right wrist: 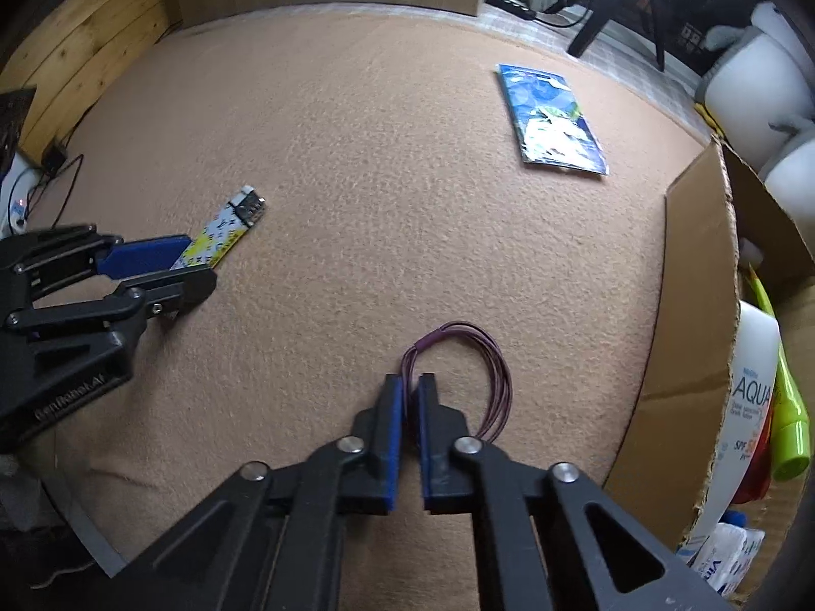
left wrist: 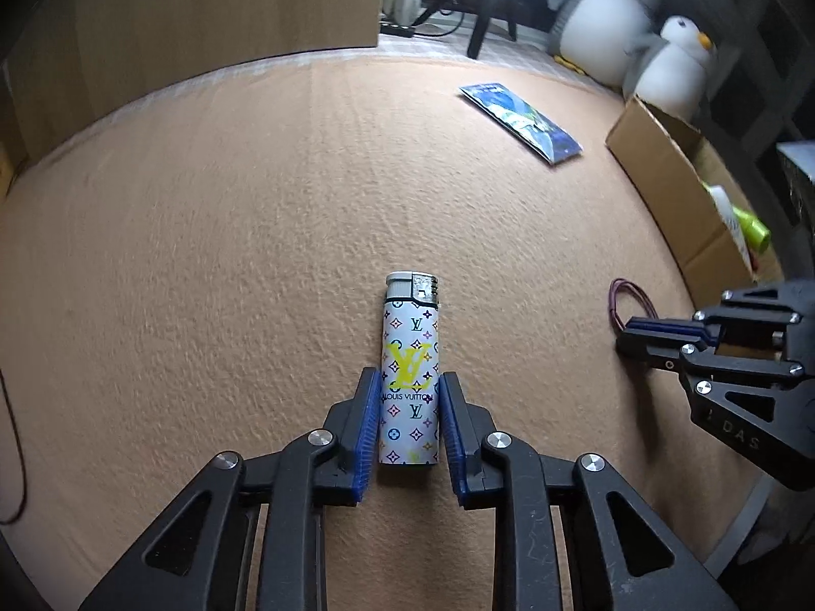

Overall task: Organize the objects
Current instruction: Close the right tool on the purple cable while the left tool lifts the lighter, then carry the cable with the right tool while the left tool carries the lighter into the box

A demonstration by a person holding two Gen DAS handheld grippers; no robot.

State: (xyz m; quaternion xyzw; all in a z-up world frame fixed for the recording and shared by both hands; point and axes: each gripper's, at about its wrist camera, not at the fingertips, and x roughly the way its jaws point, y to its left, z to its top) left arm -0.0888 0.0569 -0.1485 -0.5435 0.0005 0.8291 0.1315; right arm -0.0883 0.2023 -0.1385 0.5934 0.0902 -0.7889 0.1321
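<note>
A white lighter point(left wrist: 411, 326) with a coloured monogram print lies flat on the tan felt surface, its metal head pointing away. My left gripper point(left wrist: 409, 376) is shut on its lower body, with a blue pad pressed on each long side. The right wrist view shows the same lighter point(right wrist: 229, 231) sticking out of the left gripper point(right wrist: 198, 262). A thin purple loop of cord point(right wrist: 489, 351) lies further right. My right gripper point(right wrist: 410, 379) is shut on the loop's left strand. In the left wrist view the right gripper point(left wrist: 624, 336) sits at the loop point(left wrist: 619, 295), near the right edge.
A blue printed packet point(right wrist: 552, 117) lies flat towards the back right. An open cardboard box point(right wrist: 682, 305) stands at the right edge, holding a sunscreen bottle point(right wrist: 749, 397) and a green bottle. Penguin plush toys point(left wrist: 611, 15) sit behind it. A cardboard panel and wooden boards line the back and left.
</note>
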